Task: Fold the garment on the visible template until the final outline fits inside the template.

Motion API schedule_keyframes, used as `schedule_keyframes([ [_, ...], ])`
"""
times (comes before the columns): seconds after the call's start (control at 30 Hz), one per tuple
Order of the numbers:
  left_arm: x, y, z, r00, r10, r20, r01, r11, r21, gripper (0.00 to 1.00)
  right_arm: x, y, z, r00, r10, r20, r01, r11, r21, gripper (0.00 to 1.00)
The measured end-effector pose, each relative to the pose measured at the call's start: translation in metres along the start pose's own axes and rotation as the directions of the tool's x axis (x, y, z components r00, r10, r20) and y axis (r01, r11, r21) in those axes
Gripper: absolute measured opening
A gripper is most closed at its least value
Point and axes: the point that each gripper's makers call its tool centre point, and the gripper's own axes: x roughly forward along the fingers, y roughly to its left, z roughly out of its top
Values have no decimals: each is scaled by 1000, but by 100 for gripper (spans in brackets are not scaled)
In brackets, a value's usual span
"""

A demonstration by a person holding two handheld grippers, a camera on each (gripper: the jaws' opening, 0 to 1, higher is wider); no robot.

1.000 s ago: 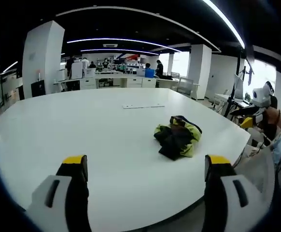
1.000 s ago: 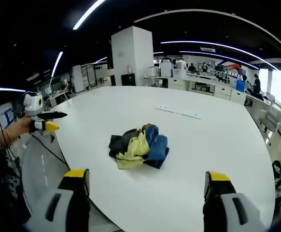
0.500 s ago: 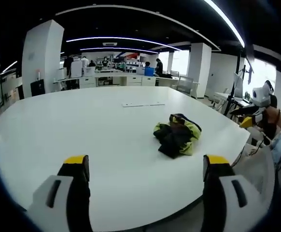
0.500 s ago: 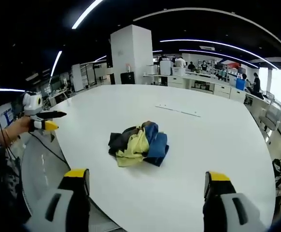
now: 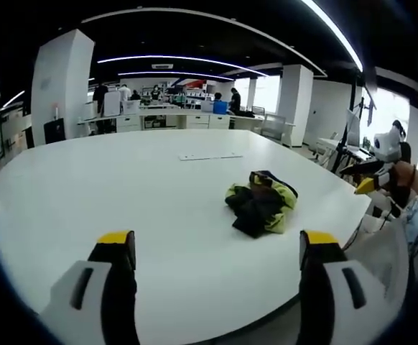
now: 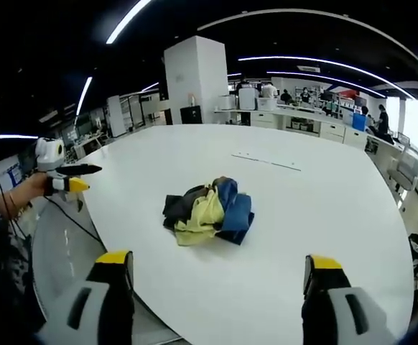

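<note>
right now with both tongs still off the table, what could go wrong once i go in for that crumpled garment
1. The garment lies in a tight bundle of yellow, blue and dark layers, so a pinch may catch several layers and keep it from spreading flat.
2. It sits near the table edge on the right tongs' side; a pull that way could drag it off.
3. The faint outline marks lie farther across the table, apart from the garment, so it must be carried there.
</note>
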Motion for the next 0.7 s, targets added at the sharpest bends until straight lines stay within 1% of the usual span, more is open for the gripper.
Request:
schedule_keyframes([
  [0.17,6,-4,-1,1000,-14,-6,14,1000,4,91,3,0,1,1000,2,9,-2,1000,-6,98],
  [0.27,10,-7,1,1000,-23,-2,23,1000,21,88,6,-1,6,999,-3,46,3,1000,-5,92],
  [0.33,15,-10,3,999,-36,8,36,999,30,86,9,-2,10,997,6,74,-5,1000,-6,85],
  [0.4,20,-14,6,998,-57,20,57,998,21,83,12,-3,12,996,13,86,-13,1000,-5,78],
  [0.47,26,-19,8,996,-86,33,86,996,9,79,18,-4,16,995,22,97,-22,1000,-2,74],
  [0.53,33,-23,10,994,-102,47,101,995,14,75,24,-5,20,993,28,116,-28,1000,0,70],
  [0.57,36,-24,10,993,-110,51,109,994,11,73,26,-6,21,992,30,120,-30,1000,2,65],
  [0.63,42,-35,12,988,-138,63,139,990,-4,70,33,-7,23,991,36,125,-37,999,10,59],
  [0.67,45,-38,13,986,-149,70,150,989,-9,68,35,-7,24,991,41,126,-43,999,13,57],
  [0.7,50,-43,13,982,-172,79,174,985,-18,67,40,-6,24,991,49,127,-52,998,21,56],
])
